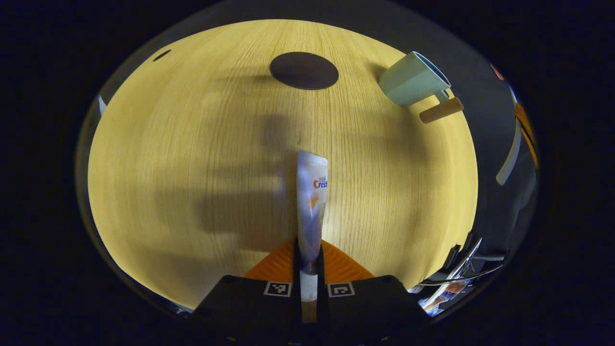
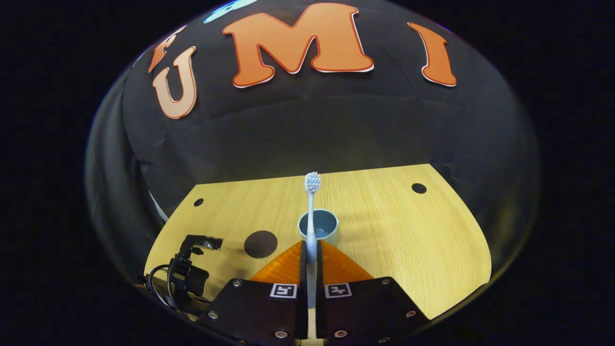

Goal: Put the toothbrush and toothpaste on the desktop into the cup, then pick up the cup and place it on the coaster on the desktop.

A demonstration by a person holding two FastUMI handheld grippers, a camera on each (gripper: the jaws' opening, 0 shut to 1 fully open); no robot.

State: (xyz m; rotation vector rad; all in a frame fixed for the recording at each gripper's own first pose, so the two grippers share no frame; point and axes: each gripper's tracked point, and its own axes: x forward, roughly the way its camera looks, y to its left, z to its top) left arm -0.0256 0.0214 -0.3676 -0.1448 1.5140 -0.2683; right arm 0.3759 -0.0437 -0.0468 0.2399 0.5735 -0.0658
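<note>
Two grippers, each pinching one item. Left gripper [image 1: 308, 262] clamps toothpaste [image 1: 311, 206] between both fingers, tube held above desk [image 1: 168, 168], pointing toward far side. Coaster [image 1: 303, 70] lies far centre; cup [image 1: 414, 78] far right of it, apart. Right gripper [image 2: 310, 269] clamps toothbrush [image 2: 311, 226], bristles up at far end. In right gripper view cup [image 2: 318, 226] sits just beyond fingers, coaster [image 2: 260, 243] left of it. Left gripper [image 2: 190, 269] also shows at near left.

hand-held gripper [image 2: 311, 254] | black body, square markers (screws visible)
</note>
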